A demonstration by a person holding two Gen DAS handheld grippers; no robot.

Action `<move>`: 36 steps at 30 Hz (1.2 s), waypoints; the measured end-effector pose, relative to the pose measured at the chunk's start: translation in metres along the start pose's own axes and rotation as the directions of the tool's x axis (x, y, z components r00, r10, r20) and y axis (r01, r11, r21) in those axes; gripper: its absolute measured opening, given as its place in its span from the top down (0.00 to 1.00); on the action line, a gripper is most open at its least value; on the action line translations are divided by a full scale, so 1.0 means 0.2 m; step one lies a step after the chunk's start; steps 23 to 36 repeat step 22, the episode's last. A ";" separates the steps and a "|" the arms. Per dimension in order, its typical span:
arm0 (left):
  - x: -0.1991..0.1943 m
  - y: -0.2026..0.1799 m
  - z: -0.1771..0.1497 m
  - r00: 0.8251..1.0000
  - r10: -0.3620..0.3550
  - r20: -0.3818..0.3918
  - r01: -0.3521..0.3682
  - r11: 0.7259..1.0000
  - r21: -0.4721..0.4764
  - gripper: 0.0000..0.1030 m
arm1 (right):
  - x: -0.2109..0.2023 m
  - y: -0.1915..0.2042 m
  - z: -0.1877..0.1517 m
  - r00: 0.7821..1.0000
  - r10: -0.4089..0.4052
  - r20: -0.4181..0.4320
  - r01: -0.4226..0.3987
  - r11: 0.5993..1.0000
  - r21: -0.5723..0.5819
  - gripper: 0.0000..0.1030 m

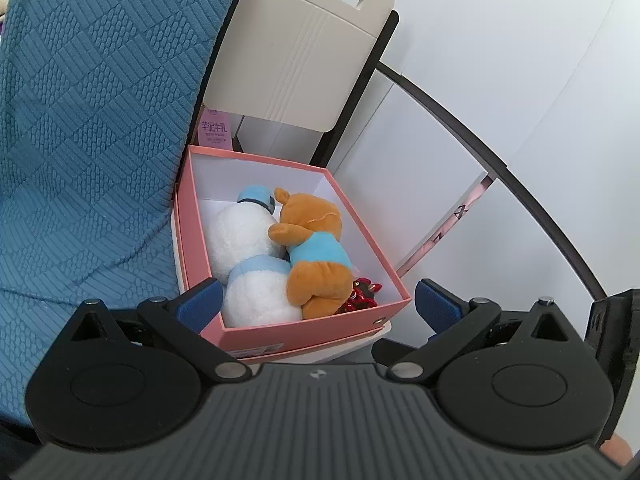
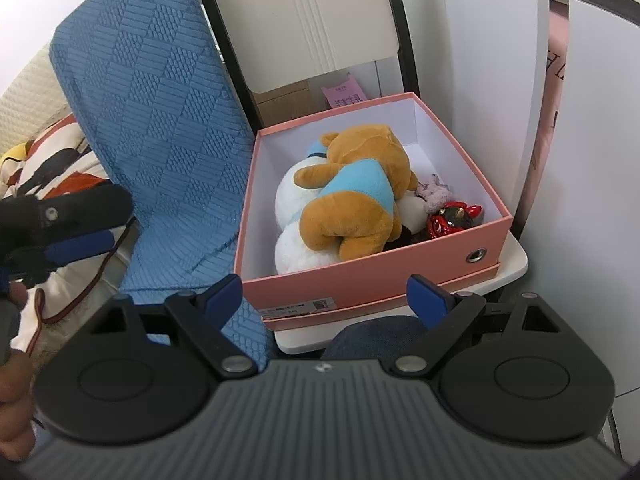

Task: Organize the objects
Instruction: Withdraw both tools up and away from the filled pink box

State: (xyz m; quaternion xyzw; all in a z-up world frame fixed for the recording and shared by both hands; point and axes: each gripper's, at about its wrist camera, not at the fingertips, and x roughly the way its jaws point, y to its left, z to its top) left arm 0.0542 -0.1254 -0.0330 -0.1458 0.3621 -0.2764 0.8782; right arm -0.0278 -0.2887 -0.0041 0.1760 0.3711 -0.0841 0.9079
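From the left wrist view, the left gripper (image 1: 316, 300) has its blue-padded jaws spread wide with nothing between them, poised just in front of the open pink cardboard box (image 1: 304, 334). The box sits on a white tray-like stand (image 1: 348, 350), mostly hidden beneath it. Inside lie a white plush snowman with a pale blue cap and scarf (image 1: 248, 252) and, pressed against it, a brown plush bear in a light blue shirt (image 1: 316, 256), face down. A shiny red and black figurine (image 1: 362, 294) is tucked into the near corner, half covered by the bear. A textured blue fabric cover (image 1: 92, 120) fills the left side; behind the box stand a cream chair back (image 1: 304, 60) and a pink carton (image 1: 216, 132), cut off by the box rim.

From the right wrist view, the right gripper (image 2: 326, 296) is likewise wide open and empty, near the box's front wall (image 2: 360, 276). Here the bear (image 2: 356, 196) sprawls over the snowman (image 2: 296, 216), hiding most of it. Beside the figurine (image 2: 454, 218) shows a small greyish-pink fuzzy toy (image 2: 434, 194), too small to identify. The left gripper (image 2: 76, 220) appears at the left edge, partly cropped, over a patterned cushion (image 2: 60, 172).
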 end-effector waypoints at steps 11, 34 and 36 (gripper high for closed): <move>-0.01 0.00 0.00 1.000 -0.004 -0.001 0.004 1.000 0.004 0.00 | -0.01 0.00 0.00 1.000 0.013 0.000 -0.013 1.000 0.007 0.12; -0.02 0.00 -0.01 1.000 -0.015 -0.004 0.015 1.000 0.008 0.00 | 0.00 -0.01 -0.01 1.000 0.008 -0.006 -0.008 1.000 0.006 0.12; -0.02 0.00 -0.01 1.000 -0.015 -0.004 0.015 1.000 0.008 0.00 | 0.00 -0.01 -0.01 1.000 0.008 -0.006 -0.008 1.000 0.006 0.12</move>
